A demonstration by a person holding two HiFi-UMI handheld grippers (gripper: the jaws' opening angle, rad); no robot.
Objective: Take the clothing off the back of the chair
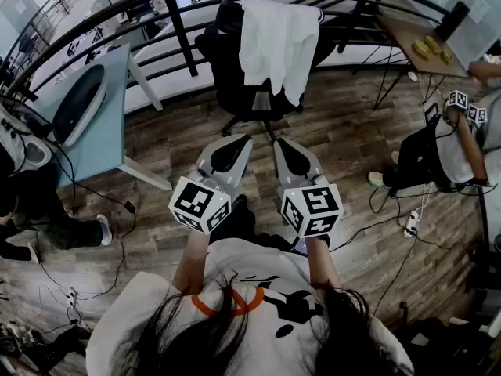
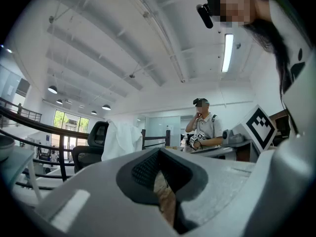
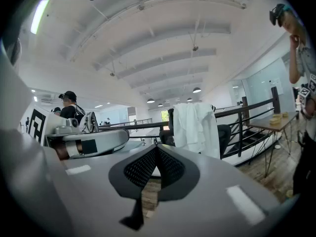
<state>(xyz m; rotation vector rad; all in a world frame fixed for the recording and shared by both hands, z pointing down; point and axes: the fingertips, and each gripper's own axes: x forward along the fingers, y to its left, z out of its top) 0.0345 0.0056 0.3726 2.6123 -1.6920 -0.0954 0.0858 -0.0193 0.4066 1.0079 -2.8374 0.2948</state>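
A white garment hangs over the back of a black office chair by the railing, at the top middle of the head view. My left gripper and right gripper are held side by side in front of me, well short of the chair, both pointing toward it. Each is shut with nothing between its fingers. In the left gripper view the garment is far off, left of the closed tips. The right gripper view has the garment beyond and right of its tips.
A dark curved railing runs behind the chair. A light blue table stands at the left, a wooden desk at the back right. One person sits at the right, another at the left. Cables lie on the wooden floor.
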